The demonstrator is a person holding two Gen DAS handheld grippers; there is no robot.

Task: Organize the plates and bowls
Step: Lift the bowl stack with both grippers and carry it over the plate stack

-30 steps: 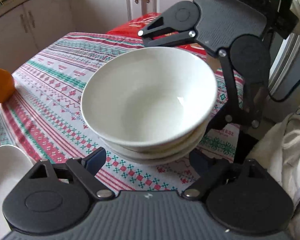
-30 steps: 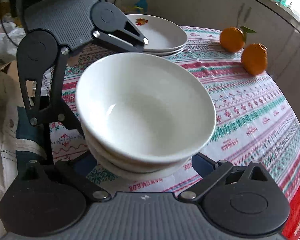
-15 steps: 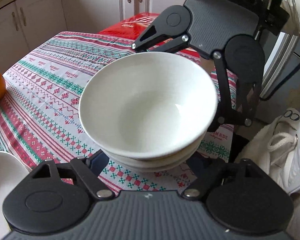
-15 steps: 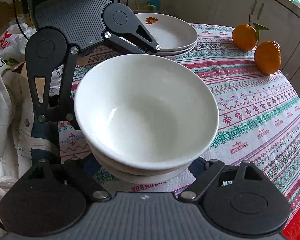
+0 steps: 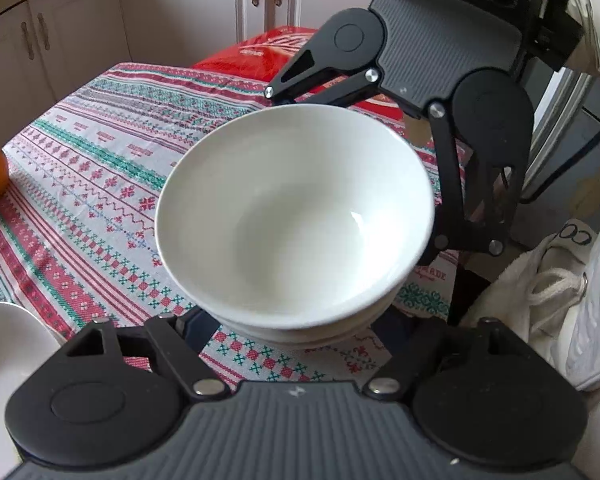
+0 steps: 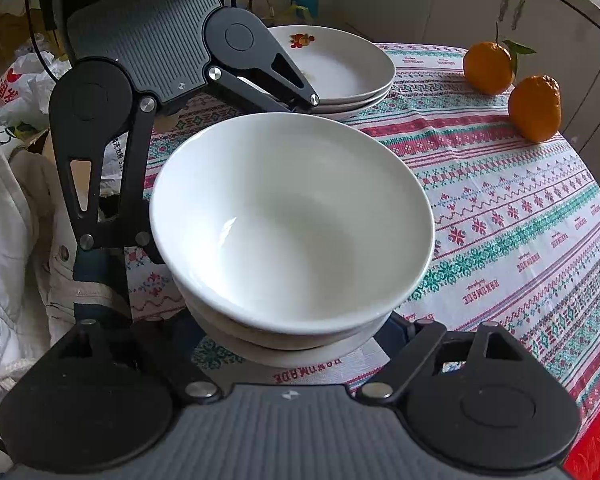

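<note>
A stack of white bowls (image 5: 296, 216) (image 6: 292, 220) stands near the table's edge between my two grippers, which face each other across it. My left gripper (image 5: 296, 326) reaches under the rims; its jaws are closing, and its blue pads touch the bottom bowl on both sides. From the opposite side, my right gripper (image 6: 292, 332) has its pads against the lowest bowl in the same way. The fingertips are mostly hidden under the bowls. A stack of white plates (image 6: 340, 64) with a red flower print sits further back.
Two oranges (image 6: 488, 68) (image 6: 534, 108) lie on the patterned tablecloth (image 6: 520, 220). A red box (image 5: 276, 52) sits beyond the table, in front of beige cabinets (image 5: 80, 40). The person's white clothing (image 5: 560, 300) is close to the table edge.
Both grippers' jaws have narrowed in on the base of the bowl stack. The bowls look closer and more centred between the fingers.
</note>
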